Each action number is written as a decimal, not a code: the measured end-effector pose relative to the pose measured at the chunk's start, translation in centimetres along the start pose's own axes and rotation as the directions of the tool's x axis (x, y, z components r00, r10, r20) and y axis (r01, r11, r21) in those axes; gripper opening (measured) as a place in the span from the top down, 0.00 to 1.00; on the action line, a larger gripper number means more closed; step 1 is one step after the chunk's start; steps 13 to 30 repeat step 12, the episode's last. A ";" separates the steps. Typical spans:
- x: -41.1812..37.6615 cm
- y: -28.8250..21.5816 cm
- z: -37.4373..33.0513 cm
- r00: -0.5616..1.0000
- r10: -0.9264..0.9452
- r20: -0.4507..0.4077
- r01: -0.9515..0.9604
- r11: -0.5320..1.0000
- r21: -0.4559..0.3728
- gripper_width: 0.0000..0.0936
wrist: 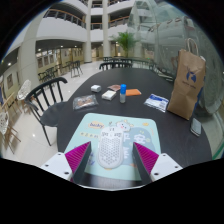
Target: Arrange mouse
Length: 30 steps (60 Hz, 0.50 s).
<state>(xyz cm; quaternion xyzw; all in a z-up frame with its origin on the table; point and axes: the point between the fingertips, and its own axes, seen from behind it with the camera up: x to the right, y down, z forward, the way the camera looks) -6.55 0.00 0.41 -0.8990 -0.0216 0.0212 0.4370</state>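
Note:
A white perforated mouse [110, 148] lies on a pale green mouse mat [88, 133] on the dark round table [60, 120]. It stands between my gripper's [111, 158] two pink-padded fingers [76, 157], with a gap at either side. The fingers are open and the mouse rests on the mat on its own. The near end of the mouse reaches down between the fingertips.
A brown paper bag [186, 84] stands at the right of the table. A small bottle with a blue cap [123, 93], a white box [110, 94], a clear packet [85, 102] and a booklet [157, 101] lie beyond the mat. Black chairs [45, 97] stand around the table.

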 end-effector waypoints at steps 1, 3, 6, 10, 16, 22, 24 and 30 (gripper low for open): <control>0.2 0.3 -0.7 1.000 -0.004 0.008 0.004 1.000 -0.001 0.10; 0.6 0.7 -2.1 1.000 -0.015 0.025 0.015 1.000 -0.002 0.08; 1.2 1.4 -4.6 0.998 -0.038 0.045 0.037 0.999 0.012 0.08; 3.1 2.5 -7.8 0.998 -0.056 0.041 0.055 0.998 0.027 0.09; 4.3 3.1 -9.3 0.998 -0.058 0.033 0.057 0.998 0.035 0.09; 4.3 3.1 -9.3 0.998 -0.058 0.033 0.057 0.998 0.035 0.09; 4.3 3.1 -9.3 0.998 -0.058 0.033 0.057 0.998 0.035 0.09; 4.3 3.1 -9.3 0.998 -0.058 0.033 0.057 0.998 0.035 0.09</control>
